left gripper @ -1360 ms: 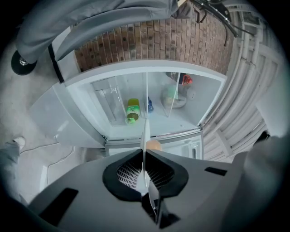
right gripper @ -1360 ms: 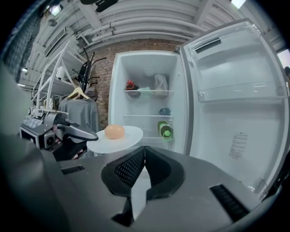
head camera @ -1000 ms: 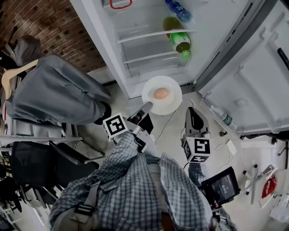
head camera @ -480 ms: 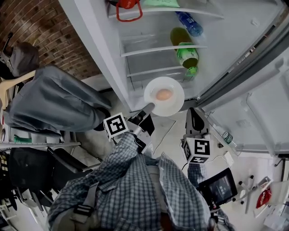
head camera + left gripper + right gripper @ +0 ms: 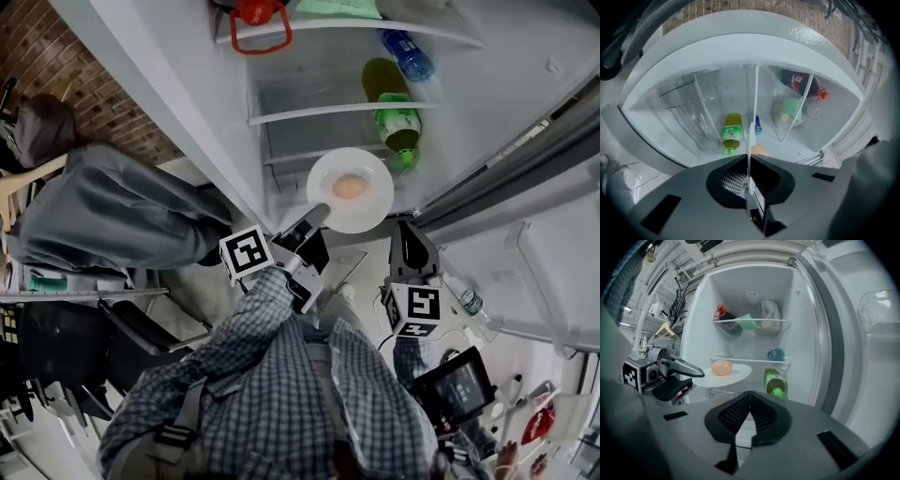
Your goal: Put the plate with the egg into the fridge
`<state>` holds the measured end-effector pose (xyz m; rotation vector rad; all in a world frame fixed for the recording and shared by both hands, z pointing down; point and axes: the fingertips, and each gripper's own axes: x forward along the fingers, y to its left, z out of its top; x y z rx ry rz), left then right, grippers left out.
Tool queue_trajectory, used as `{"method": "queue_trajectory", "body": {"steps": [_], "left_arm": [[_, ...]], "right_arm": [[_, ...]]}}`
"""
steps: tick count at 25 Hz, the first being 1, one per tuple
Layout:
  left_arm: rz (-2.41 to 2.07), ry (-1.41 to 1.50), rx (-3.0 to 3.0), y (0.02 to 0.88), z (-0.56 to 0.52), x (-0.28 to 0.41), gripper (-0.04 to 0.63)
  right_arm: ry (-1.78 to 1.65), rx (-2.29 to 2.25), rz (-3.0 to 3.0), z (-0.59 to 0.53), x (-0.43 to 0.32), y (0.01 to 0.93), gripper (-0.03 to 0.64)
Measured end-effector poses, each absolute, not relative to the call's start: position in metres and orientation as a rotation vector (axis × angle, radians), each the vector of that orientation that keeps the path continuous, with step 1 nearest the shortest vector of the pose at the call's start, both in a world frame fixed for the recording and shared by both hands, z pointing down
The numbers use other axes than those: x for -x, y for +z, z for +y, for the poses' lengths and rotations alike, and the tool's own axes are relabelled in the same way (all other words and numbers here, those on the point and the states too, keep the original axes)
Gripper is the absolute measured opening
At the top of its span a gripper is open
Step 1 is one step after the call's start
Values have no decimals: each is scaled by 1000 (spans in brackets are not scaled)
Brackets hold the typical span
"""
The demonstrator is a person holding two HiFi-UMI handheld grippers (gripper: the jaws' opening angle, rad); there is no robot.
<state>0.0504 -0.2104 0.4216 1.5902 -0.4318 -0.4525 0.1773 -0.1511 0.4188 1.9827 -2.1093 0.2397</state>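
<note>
The plate [image 5: 328, 202] with the egg [image 5: 349, 187] on it now sits at the mouth of the open fridge [image 5: 319, 108]. A second ago we saw it short of the fridge's lower edge. Since then it has travelled forward and now overlaps the lowest shelf front, close to the cap of the green bottle [image 5: 394, 122]. We judge the carry nearly over, with only the last push in and the set-down left.

The right gripper view shows the plate level, the egg resting near its middle and not rolling. It is just below the glass shelf edge, in the bay where the green bottle lies, with free room to that bottle's left.

The left gripper [image 5: 314, 217] holds the plate by its near rim. In the left gripper view its jaws are clamped narrow on the thin white edge, which runs straight up between them. The left arm in its checked sleeve [image 5: 281, 309] reaches forward and up toward the shelves, the gripper tilted the same way.

The right gripper [image 5: 406, 230] hangs lower and to the right, near the foot of the fridge door [image 5: 525, 234]. Its jaws are pressed together with nothing between them.
</note>
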Motion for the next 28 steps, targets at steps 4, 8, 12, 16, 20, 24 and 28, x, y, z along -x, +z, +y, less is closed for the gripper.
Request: {"method": "queue_trajectory", "body": {"steps": [4, 8, 12, 16, 20, 24, 28], "left_arm": [[-473, -469, -1594, 419, -224, -60, 17], [-492, -504, -1583, 412, -236, -70, 17], [-522, -532, -1577, 407, -246, -78, 17], [-549, -579, -1571, 397, -259, -83, 17], [-542, -593, -1582, 385, -266, -91, 17], [-550, -617, -1571, 378, -277, -94, 17], [-573, -630, -1560, 373, -290, -98, 17]], "right_arm": [[224, -1936, -2162, -171, -183, 414, 8], [201, -1889, -2195, -186, -189, 408, 8], [185, -1852, -2223, -198, -197, 405, 8], [174, -1825, -2256, -208, -199, 401, 8], [158, -1808, -2270, -212, -200, 398, 8], [135, -1799, -2275, -215, -206, 396, 8], [131, -1801, -2269, -218, -212, 394, 8]]}}
